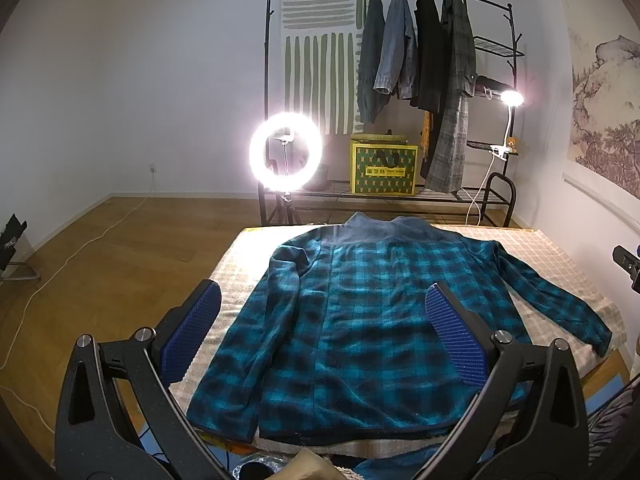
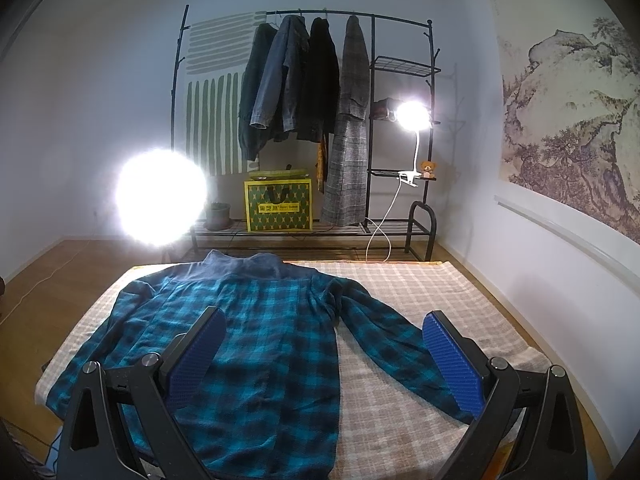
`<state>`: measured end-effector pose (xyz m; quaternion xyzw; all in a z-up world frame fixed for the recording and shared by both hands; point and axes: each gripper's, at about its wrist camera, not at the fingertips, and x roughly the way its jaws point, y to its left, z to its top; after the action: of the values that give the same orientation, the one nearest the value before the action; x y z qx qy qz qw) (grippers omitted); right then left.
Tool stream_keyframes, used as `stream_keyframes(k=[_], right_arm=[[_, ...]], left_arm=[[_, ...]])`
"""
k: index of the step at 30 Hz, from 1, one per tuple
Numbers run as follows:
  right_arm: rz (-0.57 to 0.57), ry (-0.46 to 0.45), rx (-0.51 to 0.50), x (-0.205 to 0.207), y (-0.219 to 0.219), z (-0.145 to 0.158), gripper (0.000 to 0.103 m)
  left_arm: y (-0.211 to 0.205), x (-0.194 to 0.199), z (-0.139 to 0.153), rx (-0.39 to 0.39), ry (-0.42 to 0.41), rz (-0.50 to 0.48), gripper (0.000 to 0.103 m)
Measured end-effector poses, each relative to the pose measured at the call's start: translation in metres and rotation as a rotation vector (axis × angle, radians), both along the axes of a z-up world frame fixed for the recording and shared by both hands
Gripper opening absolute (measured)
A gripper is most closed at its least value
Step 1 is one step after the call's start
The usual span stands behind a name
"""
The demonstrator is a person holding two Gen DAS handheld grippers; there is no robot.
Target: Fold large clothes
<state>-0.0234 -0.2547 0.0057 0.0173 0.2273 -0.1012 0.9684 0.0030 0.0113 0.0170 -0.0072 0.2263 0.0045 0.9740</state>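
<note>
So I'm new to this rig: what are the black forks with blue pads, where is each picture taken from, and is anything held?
They are hand-held two-finger grippers, each carrying its own camera looking along its fingers. One picture looks over the left gripper, the other over the right gripper. Both are open and hold nothing. A teal plaid shirt lies spread flat, collar away from the cameras, on a checked cloth covering the table. Behind stand a clothes rack and a ring light.

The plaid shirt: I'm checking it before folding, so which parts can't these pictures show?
- Plaid shirt hem, left wrist view: partly behind left gripper fingers.
- Right cuff, right wrist view: behind right gripper finger.
- Ring light: glare.
</note>
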Motion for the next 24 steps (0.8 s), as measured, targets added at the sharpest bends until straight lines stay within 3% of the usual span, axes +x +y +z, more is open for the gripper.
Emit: stream_keyframes(k=[24], right_arm=[[0.015,0.005,-0.002,0.0090,0.0077,-0.0058,0.100]], left_arm=[[0.0026,0.0033,-0.0039,0.006,-0.004,0.005,0.103]])
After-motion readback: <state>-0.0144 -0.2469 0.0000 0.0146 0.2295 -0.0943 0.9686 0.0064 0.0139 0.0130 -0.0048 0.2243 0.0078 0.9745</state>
